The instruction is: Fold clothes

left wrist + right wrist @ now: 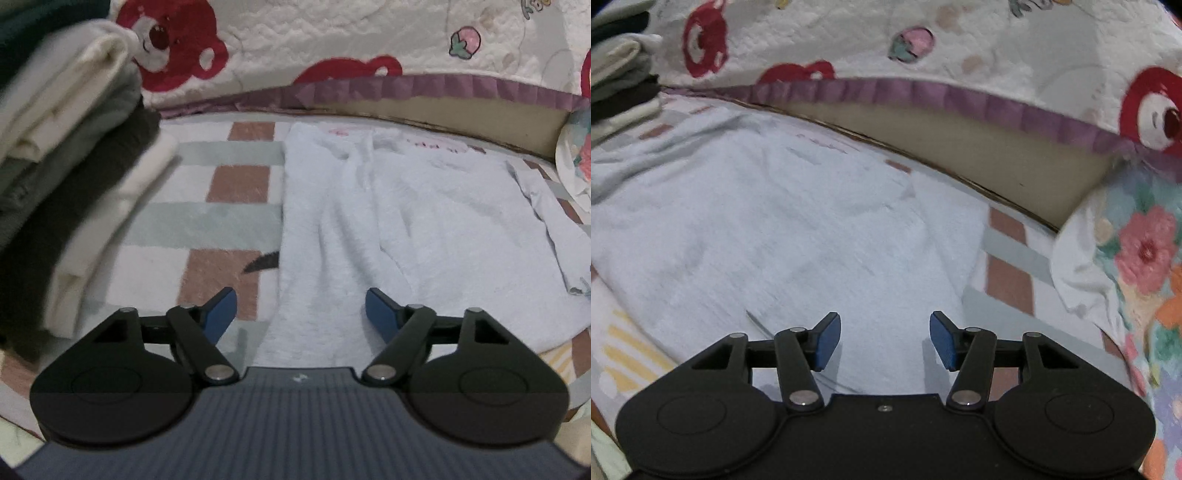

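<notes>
A pale blue fleecy garment (399,221) lies spread on a checked blanket (236,181), one sleeve trailing to the right. My left gripper (301,314) hovers over the garment's near left edge, its blue pads (221,314) wide apart with nothing between them. The same garment (768,229) fills the right wrist view. My right gripper (885,341) stands open above the garment's near right part, and its pads (827,341) hold nothing.
A stack of folded clothes (74,177) in cream, grey and dark tones rises at the left. Behind runs a quilt with red bears (258,48) and a purple frill. A floral cloth (1137,280) lies at the right.
</notes>
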The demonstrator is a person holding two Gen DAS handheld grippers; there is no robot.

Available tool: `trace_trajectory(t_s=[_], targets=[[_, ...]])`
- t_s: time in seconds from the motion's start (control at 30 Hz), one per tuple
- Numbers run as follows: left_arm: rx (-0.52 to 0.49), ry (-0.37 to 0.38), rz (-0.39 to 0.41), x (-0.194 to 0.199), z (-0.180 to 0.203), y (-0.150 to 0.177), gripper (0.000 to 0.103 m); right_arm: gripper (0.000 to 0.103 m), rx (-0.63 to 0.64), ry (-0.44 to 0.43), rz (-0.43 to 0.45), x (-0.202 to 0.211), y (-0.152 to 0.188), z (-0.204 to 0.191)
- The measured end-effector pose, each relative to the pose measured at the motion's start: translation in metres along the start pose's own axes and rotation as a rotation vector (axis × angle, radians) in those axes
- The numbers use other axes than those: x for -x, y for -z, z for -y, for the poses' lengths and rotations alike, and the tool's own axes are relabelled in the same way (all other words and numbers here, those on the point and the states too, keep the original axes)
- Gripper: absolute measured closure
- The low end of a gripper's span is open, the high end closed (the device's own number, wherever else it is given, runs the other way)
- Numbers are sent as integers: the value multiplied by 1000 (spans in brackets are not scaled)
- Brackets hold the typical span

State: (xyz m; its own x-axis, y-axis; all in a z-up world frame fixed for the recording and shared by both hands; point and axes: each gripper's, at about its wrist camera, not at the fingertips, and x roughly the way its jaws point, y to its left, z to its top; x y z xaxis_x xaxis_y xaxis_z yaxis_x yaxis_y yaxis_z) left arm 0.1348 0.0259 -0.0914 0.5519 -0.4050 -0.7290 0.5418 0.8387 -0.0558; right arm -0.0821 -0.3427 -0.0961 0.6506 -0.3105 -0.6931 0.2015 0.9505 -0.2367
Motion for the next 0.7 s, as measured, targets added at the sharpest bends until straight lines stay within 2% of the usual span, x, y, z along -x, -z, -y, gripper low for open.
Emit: trace_trajectory(t_s=[0.07,0.13,0.2,0.33,0.47,0.5,0.53,0.6,0.7], targets=[[11,8,-2,6,-5,-4,60,45,34,-18,-40,-8,-6,-12],[39,33,-15,7,-12,-5,69,45,64,-20,-86,-17,-8,-26],[86,58,-25,6,-22,-4,69,46,94,-13,-101,-23,-7,-40],[158,137,-41,7,-35,-3,69,46,105,23,-33,-16,-9,-52],[117,229,-43,17,-32,-6,61,46,150,52,-50,-23,-12,-59],[96,250,-50,17,-28,-6,61,49,143,55,-44,-23,-13,-59],[75,272,-58,18,-25,-5,61,64,128,56,-39,-23,-13,-58],[87,287,-87,12,-20,-2,61,86,92,61,-41,-24,-14,-54],[133,292,-132,-6,-19,5,61,87,26,31,-62,-25,-16,-46]])
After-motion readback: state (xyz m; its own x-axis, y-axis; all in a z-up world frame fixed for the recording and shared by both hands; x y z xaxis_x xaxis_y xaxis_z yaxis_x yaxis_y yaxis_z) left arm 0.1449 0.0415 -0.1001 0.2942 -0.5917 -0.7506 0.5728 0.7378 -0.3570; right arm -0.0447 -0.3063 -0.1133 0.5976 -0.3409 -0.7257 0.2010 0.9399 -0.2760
